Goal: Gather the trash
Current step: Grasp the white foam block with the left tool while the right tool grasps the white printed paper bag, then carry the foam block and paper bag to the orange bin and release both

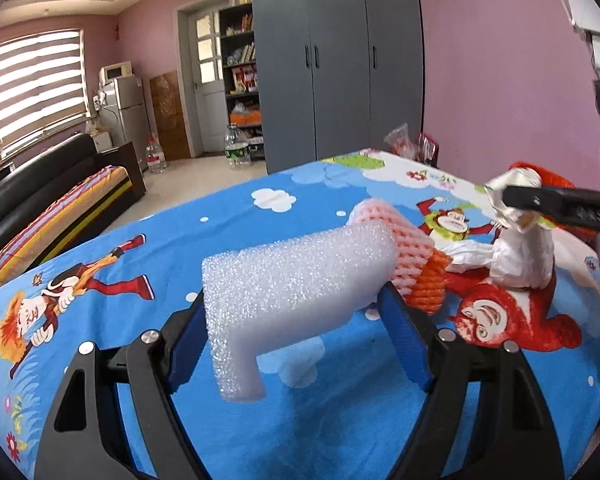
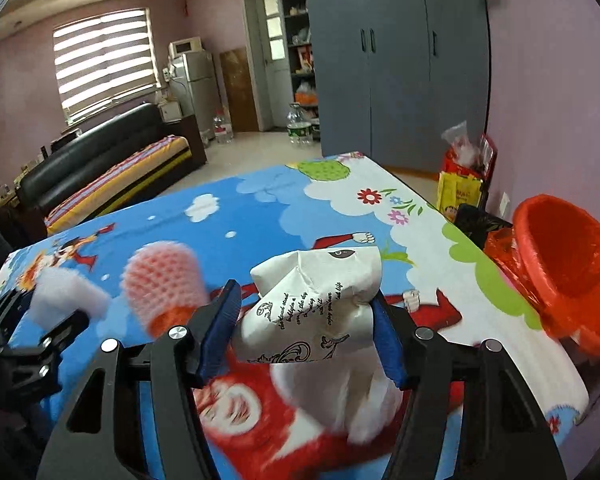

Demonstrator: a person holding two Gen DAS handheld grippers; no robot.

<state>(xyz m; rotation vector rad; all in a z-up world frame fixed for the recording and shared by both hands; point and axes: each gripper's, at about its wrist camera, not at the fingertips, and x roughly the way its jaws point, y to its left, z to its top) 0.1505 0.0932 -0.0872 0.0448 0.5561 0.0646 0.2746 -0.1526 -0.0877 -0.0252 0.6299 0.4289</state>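
My left gripper (image 1: 290, 312) is shut on a white foam block (image 1: 296, 284) and holds it above the cartoon tablecloth (image 1: 220, 216). My right gripper (image 2: 304, 316) is shut on a crumpled white printed paper (image 2: 316, 308), lifted off the table; from the left wrist view it shows at the right (image 1: 516, 240). A pink foam fruit net (image 2: 162, 280) and an orange one (image 1: 428, 284) lie on the table between the grippers. An orange-lined trash bin (image 2: 568, 264) stands off the table's right edge.
A yellow-red bag (image 2: 464, 180) stands on the floor behind the table by the grey wardrobe (image 2: 396, 56). A black sofa (image 2: 100, 160) is far left. Water bottles (image 1: 236, 148) stand on the floor.
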